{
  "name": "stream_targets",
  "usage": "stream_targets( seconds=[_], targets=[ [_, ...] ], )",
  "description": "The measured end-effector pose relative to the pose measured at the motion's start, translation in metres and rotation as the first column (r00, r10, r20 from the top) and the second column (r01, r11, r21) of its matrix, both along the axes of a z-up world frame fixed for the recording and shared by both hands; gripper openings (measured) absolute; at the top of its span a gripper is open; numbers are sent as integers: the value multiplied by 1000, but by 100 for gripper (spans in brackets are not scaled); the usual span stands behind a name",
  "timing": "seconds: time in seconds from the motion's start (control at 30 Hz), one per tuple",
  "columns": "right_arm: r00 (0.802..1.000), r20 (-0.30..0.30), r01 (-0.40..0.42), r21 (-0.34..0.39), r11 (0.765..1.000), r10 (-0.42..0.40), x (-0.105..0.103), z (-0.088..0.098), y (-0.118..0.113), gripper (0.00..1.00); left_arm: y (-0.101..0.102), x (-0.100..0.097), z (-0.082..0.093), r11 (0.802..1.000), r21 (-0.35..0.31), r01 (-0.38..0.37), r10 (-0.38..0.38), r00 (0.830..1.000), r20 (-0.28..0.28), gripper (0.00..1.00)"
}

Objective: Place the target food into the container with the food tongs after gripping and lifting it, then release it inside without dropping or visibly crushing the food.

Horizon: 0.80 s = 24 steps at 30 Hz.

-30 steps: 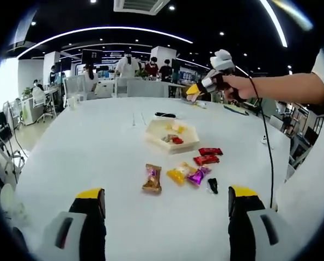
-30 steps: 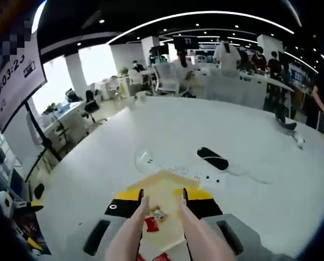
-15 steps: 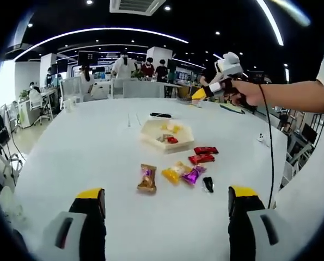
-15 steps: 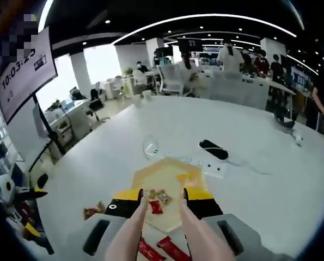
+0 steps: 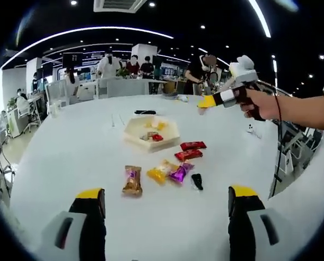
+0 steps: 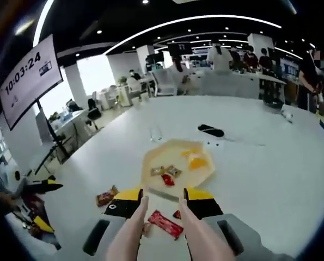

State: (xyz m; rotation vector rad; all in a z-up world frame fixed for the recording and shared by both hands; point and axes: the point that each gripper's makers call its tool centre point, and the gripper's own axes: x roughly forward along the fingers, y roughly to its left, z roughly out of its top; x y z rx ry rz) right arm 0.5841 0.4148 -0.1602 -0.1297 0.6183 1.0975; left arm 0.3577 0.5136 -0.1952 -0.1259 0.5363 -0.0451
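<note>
Candies in crinkly wrappers lay loose on the white counter in the left gripper view, just short of the hexagonal container, which already held a few pieces. They looked light, slippery and easily crushed, best pinched across the padded middle rather than the twisted ends. The left tool stood wide apart and empty; the right tool hovered beyond, held by a hand.

In the right gripper view, the right tool carried pale food tongs, tips apart and holding nothing, above a red candy near the container.
</note>
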Motion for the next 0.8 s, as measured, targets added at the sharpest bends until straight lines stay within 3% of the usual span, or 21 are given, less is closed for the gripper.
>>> stream_targets(
  seconds=[0.1, 0.33, 0.4, 0.57, 0.8],
  targets=[
    [1000, -1, 6, 0, 1000, -6, -14, -5, -9, 29, -4, 5, 3, 1000, 3, 27, -27, 1000, 8, 94],
    [998, -32, 48, 22, 999, -47, -23, -15, -27, 29, -10, 12, 1, 998, -3, 59, -59, 998, -3, 94],
    [998, -28, 52, 21, 998, -52, -33, -16, -33, 29, -13, 15, 3, 998, -9, 67, -67, 998, 8, 94],
    [999, -18, 32, -18, 999, -32, -59, -24, -50, 29, -24, 18, -6, 993, -4, 114, -114, 993, -28, 93],
    [999, -25, 44, -5, 999, -44, -65, -18, -59, 28, -24, 24, -3, 993, -4, 115, -115, 993, -14, 94]
  ],
)
